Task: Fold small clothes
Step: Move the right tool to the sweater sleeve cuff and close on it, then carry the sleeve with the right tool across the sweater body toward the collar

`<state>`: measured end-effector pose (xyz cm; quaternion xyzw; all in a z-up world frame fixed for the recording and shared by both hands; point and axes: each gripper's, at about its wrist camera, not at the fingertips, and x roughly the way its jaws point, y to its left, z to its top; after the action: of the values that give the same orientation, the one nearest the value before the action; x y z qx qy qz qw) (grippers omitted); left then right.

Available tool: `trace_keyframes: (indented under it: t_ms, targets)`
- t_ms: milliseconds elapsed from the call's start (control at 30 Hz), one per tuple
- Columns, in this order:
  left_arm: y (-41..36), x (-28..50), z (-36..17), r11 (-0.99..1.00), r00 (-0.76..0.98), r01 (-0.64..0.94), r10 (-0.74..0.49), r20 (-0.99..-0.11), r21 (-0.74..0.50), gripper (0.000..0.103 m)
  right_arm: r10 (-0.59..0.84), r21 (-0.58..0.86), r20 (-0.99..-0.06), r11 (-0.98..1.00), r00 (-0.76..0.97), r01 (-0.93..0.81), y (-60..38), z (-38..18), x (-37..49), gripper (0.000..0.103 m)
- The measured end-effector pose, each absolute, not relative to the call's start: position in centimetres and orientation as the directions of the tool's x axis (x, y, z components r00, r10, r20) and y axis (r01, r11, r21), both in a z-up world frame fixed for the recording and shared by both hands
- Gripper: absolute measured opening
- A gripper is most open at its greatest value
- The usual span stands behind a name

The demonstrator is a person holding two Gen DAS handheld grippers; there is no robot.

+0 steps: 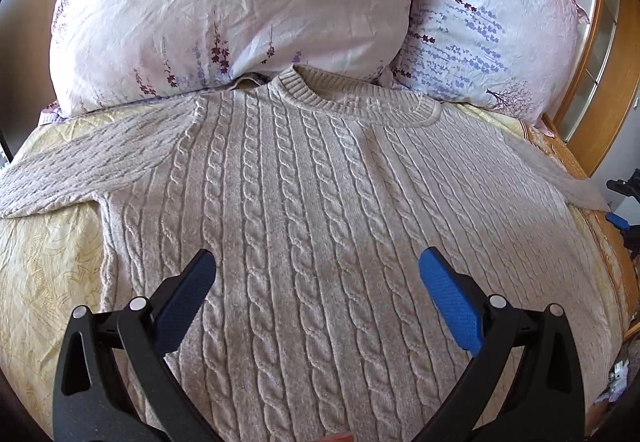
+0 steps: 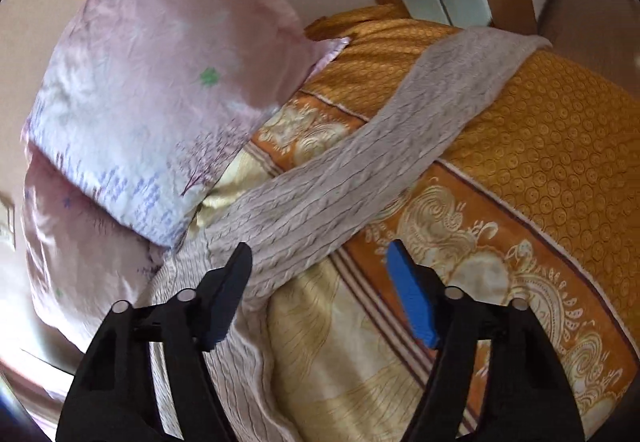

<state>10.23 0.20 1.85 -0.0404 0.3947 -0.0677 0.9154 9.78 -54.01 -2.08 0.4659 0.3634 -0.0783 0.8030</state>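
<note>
A pale beige cable-knit sweater (image 1: 304, 185) lies flat, front up, on the bed, collar toward the pillows, both sleeves spread out sideways. My left gripper (image 1: 318, 274) is open and empty, hovering over the sweater's lower body. In the right wrist view the sweater's right sleeve (image 2: 360, 161) stretches diagonally across the orange bedspread toward the bed's edge. My right gripper (image 2: 320, 266) is open and empty, above the sleeve's armpit end where it joins the body. The right gripper also shows at the far right edge of the left wrist view (image 1: 624, 209).
Two floral pink pillows (image 1: 224, 9) (image 1: 488, 29) lie just behind the collar; one shows in the right wrist view (image 2: 160, 101). The yellow and orange bedspread (image 2: 540, 169) covers the bed. A wooden frame (image 1: 600, 53) and wall stand beyond the right side.
</note>
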Motion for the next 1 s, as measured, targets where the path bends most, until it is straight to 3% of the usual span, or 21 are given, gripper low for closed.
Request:
trace_keyframes:
  t_ms: [33, 67, 500, 633, 733, 1000]
  targets:
    - [0.3, 10.3, 1.7, 0.987, 0.674, 0.091, -0.161, -0.721, -0.136, 0.101, 0.198, 0.694, -0.663, 0.524, 0.722, 0.493, -55.0, -2.5, 9.9, 0.047]
    - [0.3, 10.5, 1.6, 0.985, 0.667, 0.093, -0.17, -0.725, -0.145, 0.101, 0.18, 0.694, -0.669, 0.498, 0.721, 0.519, -55.9, -2.9, 10.1, 0.044]
    - [0.7, 11.3, 0.4, 0.98, 0.614, 0.078, -0.192, -0.766, -0.182, 0.101, 0.045, 0.676, -0.704, 0.348, 0.708, 0.65, -60.6, -6.1, 11.7, 0.038]
    - [0.6, 11.5, 0.3, 0.981, 0.61, 0.079, -0.187, -0.77, -0.175, 0.101, 0.016, 0.669, -0.703, 0.353, 0.711, 0.654, -61.2, -6.5, 12.2, 0.027]
    - [0.6, 11.6, 0.2, 0.982, 0.608, 0.078, -0.184, -0.772, -0.172, 0.101, 0.003, 0.667, -0.701, 0.359, 0.713, 0.653, -61.3, -6.9, 12.4, 0.011]
    - [0.6, 11.7, 0.2, 0.982, 0.608, 0.08, -0.184, -0.773, -0.171, 0.101, -0.041, 0.713, -0.573, 0.468, 0.819, 0.522, -60.3, -3.5, 11.3, 0.008]
